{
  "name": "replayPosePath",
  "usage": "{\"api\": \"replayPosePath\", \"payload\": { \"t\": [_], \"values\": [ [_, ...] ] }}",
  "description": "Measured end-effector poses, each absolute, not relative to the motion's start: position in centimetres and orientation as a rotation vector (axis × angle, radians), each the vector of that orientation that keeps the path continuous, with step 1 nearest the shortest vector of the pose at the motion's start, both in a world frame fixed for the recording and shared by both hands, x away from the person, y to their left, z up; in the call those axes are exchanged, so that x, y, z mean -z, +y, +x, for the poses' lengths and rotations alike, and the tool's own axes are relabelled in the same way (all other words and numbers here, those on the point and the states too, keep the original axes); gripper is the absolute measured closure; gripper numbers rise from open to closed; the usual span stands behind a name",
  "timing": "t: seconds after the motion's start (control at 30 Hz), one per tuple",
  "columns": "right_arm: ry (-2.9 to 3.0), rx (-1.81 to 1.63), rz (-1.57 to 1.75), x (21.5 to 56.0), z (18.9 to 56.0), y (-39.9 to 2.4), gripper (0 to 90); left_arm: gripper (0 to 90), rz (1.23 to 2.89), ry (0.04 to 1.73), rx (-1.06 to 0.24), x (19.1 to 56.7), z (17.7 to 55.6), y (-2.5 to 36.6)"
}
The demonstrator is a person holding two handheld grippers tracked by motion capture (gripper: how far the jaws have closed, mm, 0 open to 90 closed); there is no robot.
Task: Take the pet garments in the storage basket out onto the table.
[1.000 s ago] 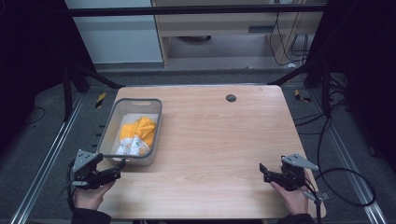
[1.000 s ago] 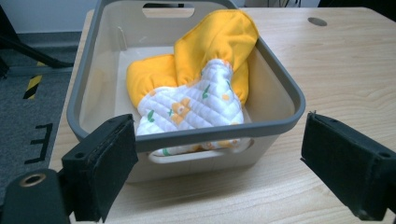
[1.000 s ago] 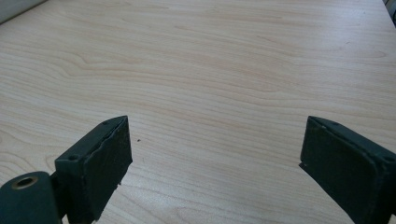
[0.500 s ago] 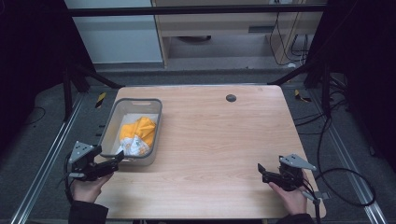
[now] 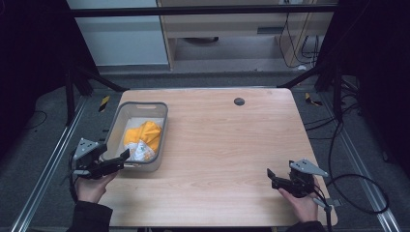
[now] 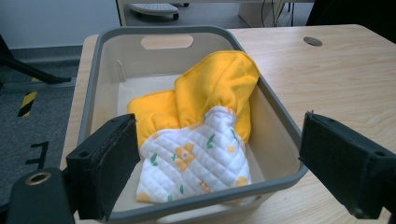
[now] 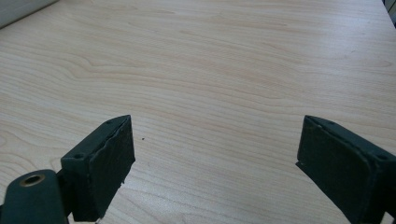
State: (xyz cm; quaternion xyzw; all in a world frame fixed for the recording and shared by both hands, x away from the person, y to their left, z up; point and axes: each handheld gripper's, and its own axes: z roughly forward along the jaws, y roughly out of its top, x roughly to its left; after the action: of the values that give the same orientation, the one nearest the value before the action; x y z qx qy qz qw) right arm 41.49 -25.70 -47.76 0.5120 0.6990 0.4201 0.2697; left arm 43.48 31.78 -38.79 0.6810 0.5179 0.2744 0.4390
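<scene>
Two grippers are in play, and the left gripper [image 5: 123, 157] is the one that has changed: a second ago it sat beside the near left corner of the grey bin [image 5: 162, 126], half a second ago it had edged toward the bin's near wall, and now its jaws stand at that near rim, spread wide and empty. In the left gripper view the near rim of the bin runs between the two jaws, and the yellow and white quilted cloth [image 6: 201, 140] lies bunched inside the bin, its white patterned part toward the near wall and its yellow part draped up the right wall. The right gripper [image 5: 271, 177] has barely shifted; it rests over bare wood of the table [image 5: 222, 145] well to the right of the bin, jaws also wide with nothing between them. My judgement is that the left gripper is closing in to reach over the rim and pinch the cloth, a grasp not yet made
</scene>
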Motion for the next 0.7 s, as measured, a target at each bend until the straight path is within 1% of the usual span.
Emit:
{"api": "replayPosePath", "payload": {
  "t": [0.33,0.7],
  "values": [
    [1.883,-1.122,1.366,47.7,41.5,-25.7,11.0,12.0,1.706,1.279,-0.686,37.8,44.6,31.9],
    [1.890,-1.120,1.362,47.8,41.6,-25.6,11.0,12.5,1.721,1.284,-0.681,37.7,46.1,31.8]
  ]
}}
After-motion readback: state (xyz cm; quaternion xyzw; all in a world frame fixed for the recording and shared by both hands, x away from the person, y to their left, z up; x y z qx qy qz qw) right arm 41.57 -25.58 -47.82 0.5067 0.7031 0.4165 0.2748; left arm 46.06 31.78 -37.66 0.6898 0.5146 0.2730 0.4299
